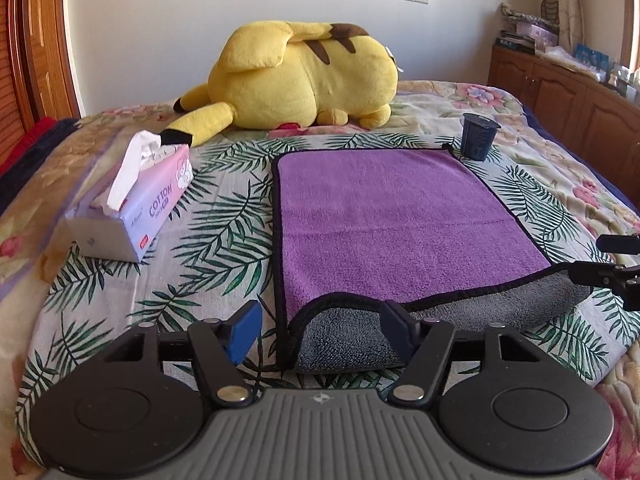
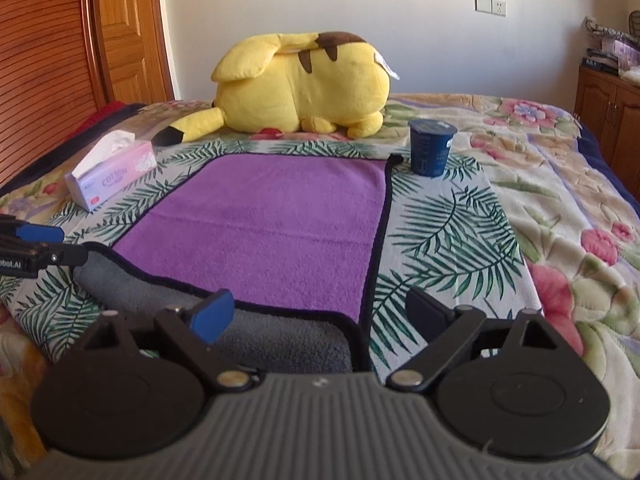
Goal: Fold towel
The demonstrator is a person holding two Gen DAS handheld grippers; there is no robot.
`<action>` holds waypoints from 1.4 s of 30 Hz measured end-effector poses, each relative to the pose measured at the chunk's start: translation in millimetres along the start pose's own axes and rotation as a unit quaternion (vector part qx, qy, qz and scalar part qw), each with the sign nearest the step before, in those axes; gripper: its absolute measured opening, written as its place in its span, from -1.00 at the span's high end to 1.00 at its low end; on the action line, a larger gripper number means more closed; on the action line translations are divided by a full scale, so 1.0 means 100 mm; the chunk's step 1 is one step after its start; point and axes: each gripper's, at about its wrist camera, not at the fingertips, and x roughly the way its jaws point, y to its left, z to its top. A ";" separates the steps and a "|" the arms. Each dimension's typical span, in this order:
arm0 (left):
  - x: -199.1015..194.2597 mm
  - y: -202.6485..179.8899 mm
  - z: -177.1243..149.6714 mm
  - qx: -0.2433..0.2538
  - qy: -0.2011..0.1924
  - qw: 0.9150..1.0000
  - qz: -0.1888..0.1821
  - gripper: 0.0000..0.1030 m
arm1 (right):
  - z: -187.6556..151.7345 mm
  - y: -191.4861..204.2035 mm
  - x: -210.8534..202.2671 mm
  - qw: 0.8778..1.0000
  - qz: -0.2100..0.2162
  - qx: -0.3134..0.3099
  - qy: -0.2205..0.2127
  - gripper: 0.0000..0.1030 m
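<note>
A purple towel (image 1: 392, 216) with a black hem and grey underside lies flat on the leaf-print cloth on the bed; it also shows in the right wrist view (image 2: 272, 220). Its near edge is turned over, showing a grey strip (image 1: 348, 340) (image 2: 280, 336). My left gripper (image 1: 320, 324) is open, its blue-padded fingers straddling the towel's near left corner. My right gripper (image 2: 320, 316) is open, straddling the near right corner. Each gripper shows at the edge of the other's view: the right one (image 1: 612, 264), the left one (image 2: 36, 248).
A tissue box (image 1: 132, 208) (image 2: 110, 170) lies left of the towel. A dark blue cup (image 1: 478, 138) (image 2: 432, 148) stands at the towel's far right corner. A yellow plush toy (image 1: 300, 76) (image 2: 300, 88) lies behind. Wooden cabinets (image 1: 560, 92) stand to the right.
</note>
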 end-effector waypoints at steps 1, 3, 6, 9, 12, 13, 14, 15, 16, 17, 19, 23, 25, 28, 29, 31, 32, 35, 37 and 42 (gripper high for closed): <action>0.02 0.01 0.00 -0.003 0.002 1.000 -0.002 0.17 | 0.00 -0.01 0.01 1.000 0.002 0.001 0.004 -0.78; 0.04 0.02 -0.01 -0.006 0.006 1.000 -0.006 0.20 | -0.01 -0.03 0.05 1.000 0.006 0.003 0.014 -0.71; 0.06 0.02 -0.02 -0.009 0.009 1.000 -0.011 0.24 | -0.02 -0.08 0.08 1.000 0.010 0.013 0.026 -0.71; 0.07 0.03 -0.03 -0.017 0.014 1.000 -0.020 0.37 | -0.02 -0.13 0.11 0.999 0.014 0.022 0.037 -0.68; 0.09 0.03 -0.05 -0.019 0.018 0.999 -0.018 0.44 | -0.03 -0.15 0.14 0.998 0.021 0.030 0.046 -0.60; 0.10 0.03 -0.05 -0.019 0.020 0.999 -0.017 0.47 | -0.04 -0.16 0.14 0.998 0.022 0.030 0.048 -0.59; 0.10 0.04 -0.06 -0.020 0.022 0.999 -0.017 0.48 | -0.04 -0.16 0.14 0.998 0.024 0.030 0.050 -0.58; 0.11 0.04 -0.07 -0.021 0.024 0.999 -0.017 0.52 | -0.04 -0.17 0.15 0.998 0.026 0.030 0.052 -0.56; 0.11 0.04 -0.07 -0.021 0.025 0.999 -0.016 0.53 | -0.04 -0.16 0.15 0.998 0.029 0.030 0.054 -0.54; 0.12 0.04 -0.08 -0.020 0.026 0.999 -0.015 0.54 | -0.04 -0.16 0.16 0.997 0.032 0.030 0.057 -0.52; 0.13 0.04 -0.09 -0.019 0.028 0.999 -0.013 0.58 | -0.04 -0.16 0.17 0.997 0.036 0.030 0.061 -0.49; 0.16 0.05 -0.11 -0.017 0.035 0.999 -0.010 0.60 | -0.05 -0.16 0.18 0.996 0.044 0.032 0.069 -0.40; 0.16 0.06 -0.11 -0.017 0.035 0.999 -0.010 0.66 | -0.05 -0.16 0.18 0.996 0.046 0.033 0.070 -0.35; 0.15 0.06 -0.11 -0.017 0.033 0.999 -0.009 0.75 | -0.05 -0.17 0.19 0.996 0.051 0.033 0.073 -0.23; 0.15 0.06 -0.11 -0.017 0.031 0.999 -0.008 0.77 | -0.05 -0.16 0.19 0.995 0.052 0.033 0.073 -0.18; 0.14 0.05 -0.11 -0.016 0.027 0.999 -0.005 0.94 | -0.05 -0.16 0.18 0.995 0.054 0.032 0.073 -0.11; 0.13 0.05 -0.11 -0.016 0.026 1.000 -0.005 0.96 | -0.05 -0.16 0.18 0.995 0.055 0.032 0.072 -0.04; 0.13 0.06 -0.11 -0.018 0.024 1.000 -0.007 1.00 | -0.04 -0.17 0.17 0.995 0.058 0.033 0.070 0.09; 0.13 0.06 -0.11 -0.017 0.023 1.000 -0.007 1.00 | -0.03 -0.17 0.17 0.995 0.060 0.033 0.068 0.23; 0.13 0.06 -0.11 -0.017 0.025 1.000 -0.004 1.00 | -0.03 -0.16 0.15 0.996 0.059 0.022 0.063 0.53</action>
